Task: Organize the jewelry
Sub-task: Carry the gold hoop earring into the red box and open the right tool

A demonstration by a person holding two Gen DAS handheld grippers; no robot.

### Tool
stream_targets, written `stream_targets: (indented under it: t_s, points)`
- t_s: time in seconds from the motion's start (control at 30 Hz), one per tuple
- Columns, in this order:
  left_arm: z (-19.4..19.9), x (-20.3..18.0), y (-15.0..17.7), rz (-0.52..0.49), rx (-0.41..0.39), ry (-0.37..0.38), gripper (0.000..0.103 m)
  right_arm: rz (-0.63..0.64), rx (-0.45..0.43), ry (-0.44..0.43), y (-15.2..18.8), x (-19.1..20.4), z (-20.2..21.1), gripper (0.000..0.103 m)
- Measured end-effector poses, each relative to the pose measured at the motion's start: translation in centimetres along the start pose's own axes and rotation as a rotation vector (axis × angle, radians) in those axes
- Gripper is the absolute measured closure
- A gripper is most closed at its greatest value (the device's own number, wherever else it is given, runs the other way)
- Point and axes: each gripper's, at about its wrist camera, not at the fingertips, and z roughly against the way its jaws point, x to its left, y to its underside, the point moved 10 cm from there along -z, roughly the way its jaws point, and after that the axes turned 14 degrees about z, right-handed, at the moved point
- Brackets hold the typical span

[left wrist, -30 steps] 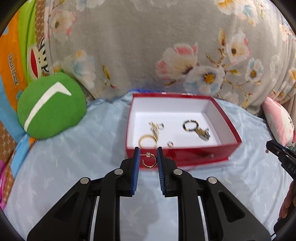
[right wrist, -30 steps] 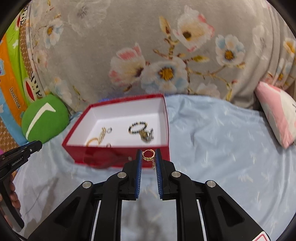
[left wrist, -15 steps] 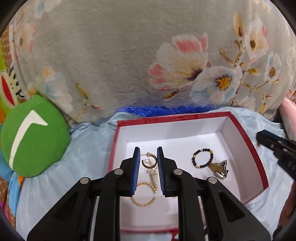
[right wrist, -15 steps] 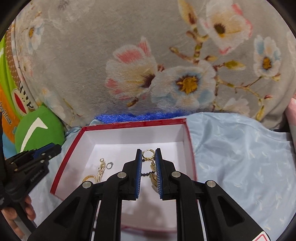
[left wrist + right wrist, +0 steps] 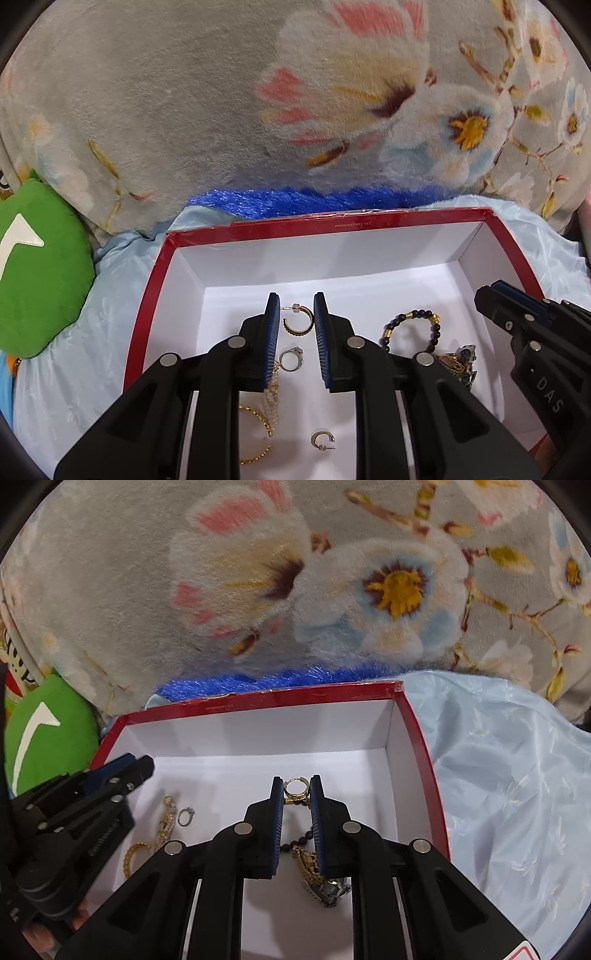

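A red box [image 5: 147,295] with a white inside holds jewelry; it also shows in the right wrist view [image 5: 417,731]. My left gripper [image 5: 295,310] is over the box, shut on a gold hoop earring [image 5: 298,321] pinched between its blue pads. Under it lie a silver ring [image 5: 291,359], a pearl chain [image 5: 272,398], a gold hoop [image 5: 258,435], a small hoop [image 5: 322,441] and a black bead bracelet [image 5: 410,328]. My right gripper [image 5: 296,788] is over the box too, shut on a small gold ring earring [image 5: 296,788]. A watch [image 5: 321,882] lies below it.
A grey floral blanket [image 5: 258,92] rises behind the box. A green cushion [image 5: 33,273] lies to the left. The box sits on light blue cloth [image 5: 509,782]. The right gripper's tip [image 5: 517,310] is at the box's right side in the left wrist view.
Both grippers have moved forward from in front of the box to over its inside, each still holding its earring. The box now fills the lower part of both views.
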Motion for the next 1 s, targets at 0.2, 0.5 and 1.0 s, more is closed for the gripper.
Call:
stream_targets:
  t_s: [0.2,0.5,1.0]
  points:
    - [0.1,-0.2,-0.2,-0.002,-0.035,0.015,0.084,-0.039,0.016,-0.008,0.7,-0.4,-0.9,0.089]
    - [0.3,0.2,-0.2,0.03,-0.045,0.017,0.061,-0.057,0.042,-0.032,1.0,-0.4,-1.1,0.088]
    - [0.5,0.2,-0.1,0.011,-0.057,0.002,0.061,-0.056,0.03,-0.024,0.8,-0.6,-0.9,0.088]
